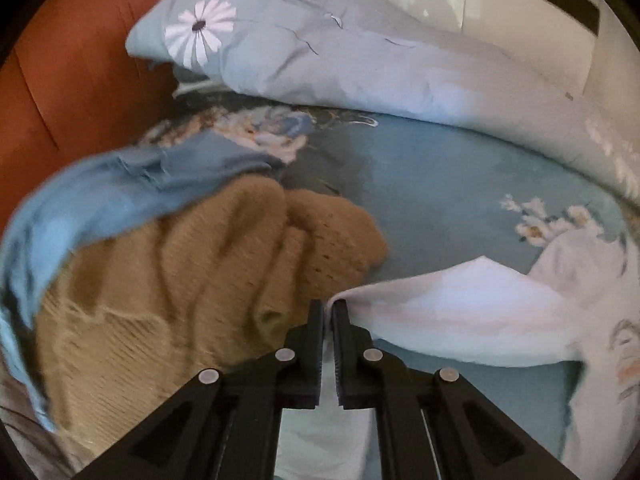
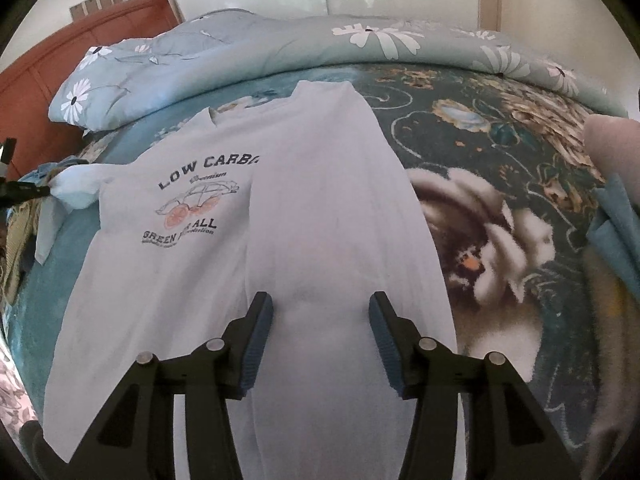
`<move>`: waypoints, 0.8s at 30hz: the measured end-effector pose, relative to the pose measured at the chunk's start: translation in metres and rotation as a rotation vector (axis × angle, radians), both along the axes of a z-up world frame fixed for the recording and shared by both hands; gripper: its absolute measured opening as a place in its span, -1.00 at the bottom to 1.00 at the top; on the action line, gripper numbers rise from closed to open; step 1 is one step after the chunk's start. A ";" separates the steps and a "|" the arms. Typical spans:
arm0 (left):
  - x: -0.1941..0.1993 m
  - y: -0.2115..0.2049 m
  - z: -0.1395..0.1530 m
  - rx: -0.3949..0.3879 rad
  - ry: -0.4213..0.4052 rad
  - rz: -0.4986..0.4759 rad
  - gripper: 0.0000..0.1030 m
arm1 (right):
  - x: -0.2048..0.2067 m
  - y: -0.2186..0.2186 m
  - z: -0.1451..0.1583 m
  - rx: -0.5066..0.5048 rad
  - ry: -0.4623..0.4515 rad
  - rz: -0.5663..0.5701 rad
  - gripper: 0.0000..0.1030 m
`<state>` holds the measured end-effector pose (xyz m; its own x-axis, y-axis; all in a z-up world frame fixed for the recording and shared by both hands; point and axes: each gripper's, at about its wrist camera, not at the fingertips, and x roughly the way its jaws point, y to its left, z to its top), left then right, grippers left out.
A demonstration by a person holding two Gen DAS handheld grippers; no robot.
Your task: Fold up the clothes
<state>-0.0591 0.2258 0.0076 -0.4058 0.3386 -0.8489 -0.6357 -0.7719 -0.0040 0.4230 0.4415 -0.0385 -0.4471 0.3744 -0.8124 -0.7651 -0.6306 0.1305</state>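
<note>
A white T-shirt (image 2: 304, 216) with a "LOW CARB" car print lies flat on the bed, its right side folded over the middle. My right gripper (image 2: 321, 308) hovers open over the shirt's lower part, nothing between its fingers. At the far left of the right wrist view, my left gripper (image 2: 48, 191) pinches the shirt's left sleeve (image 2: 78, 188). In the left wrist view that gripper (image 1: 328, 306) is shut on the sleeve's white edge (image 1: 452, 304), which stretches away to the right.
A tan knit garment (image 1: 192, 276) and a blue garment (image 1: 92, 200) lie piled left of the left gripper. A rumpled daisy-print duvet (image 2: 224, 52) runs along the far side of the bed, by an orange headboard (image 1: 76, 80). Folded blue cloth (image 2: 616, 232) sits at the right edge.
</note>
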 end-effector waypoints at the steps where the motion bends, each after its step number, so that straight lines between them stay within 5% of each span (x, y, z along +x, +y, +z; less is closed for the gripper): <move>1: 0.003 -0.002 0.000 0.021 -0.026 -0.003 -0.84 | 0.000 0.000 0.000 -0.001 -0.001 0.002 0.02; 2: 0.007 -0.006 0.001 0.038 -0.043 -0.002 -0.78 | 0.000 0.001 0.001 -0.002 -0.002 0.004 0.02; 4: 0.019 -0.015 0.008 0.077 -0.053 0.005 -0.29 | 0.001 0.000 0.004 0.000 0.001 0.002 0.02; 7: 0.056 -0.035 0.027 0.164 -0.024 0.011 0.11 | 0.012 -0.003 0.015 0.021 0.025 -0.019 0.02; 17: 0.240 -0.036 -0.007 0.200 -0.228 -0.348 0.19 | 0.091 -0.022 0.007 -0.079 0.036 -0.121 0.02; 24: 0.291 -0.038 -0.028 0.184 -0.310 -0.380 0.19 | 0.104 -0.041 0.003 -0.110 0.066 -0.128 0.02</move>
<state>0.2314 0.1880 -0.0200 0.0357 0.5683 -0.8220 -0.8182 -0.4557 -0.3506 0.5266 0.4004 -0.0351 -0.4553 0.3423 -0.8219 -0.8255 -0.5082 0.2456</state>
